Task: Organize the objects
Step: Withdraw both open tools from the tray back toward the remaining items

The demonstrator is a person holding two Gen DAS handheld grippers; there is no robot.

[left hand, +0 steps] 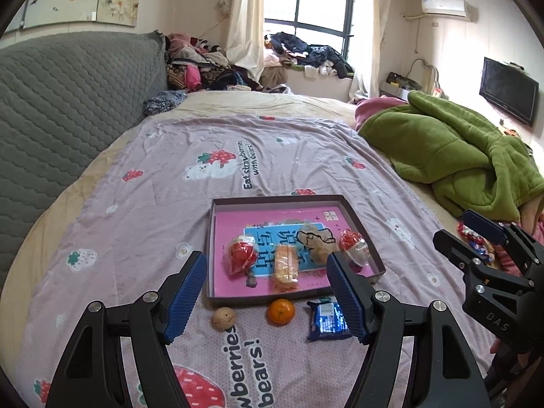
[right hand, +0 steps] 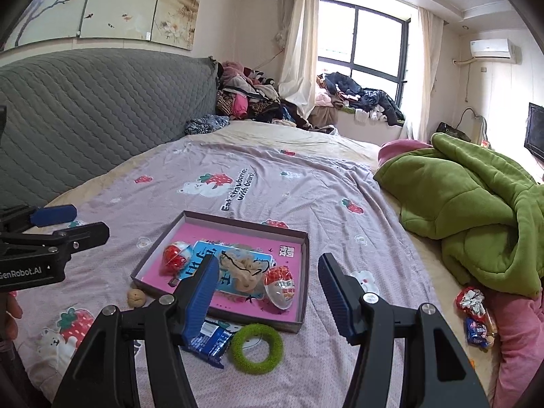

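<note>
A shallow box (left hand: pixel 360 224) with a pink book inside lies on the bed; it also shows in the right wrist view (right hand: pixel 304 272). In it are two red wrapped eggs (left hand: pixel 242 255) (left hand: pixel 353 244), an orange biscuit pack (left hand: pixel 286 267) and a beige toy (left hand: pixel 318 239). In front of the box lie a walnut (left hand: pixel 223 318), an orange (left hand: pixel 281 311) and a blue snack packet (left hand: pixel 327 319). A green ring (right hand: pixel 257 346) lies by the packet (right hand: pixel 209 338). My left gripper (left hand: pixel 268 292) is open above these. My right gripper (right hand: pixel 268 292) is open over the box's near edge.
A green blanket (left hand: pixel 452 156) is bunched at the right. A bag of sweets (right hand: pixel 476 318) lies beside pink cloth at the right edge. A grey quilted headboard (left hand: pixel 68 108) stands on the left. Clothes (left hand: pixel 204 64) are piled at the far end.
</note>
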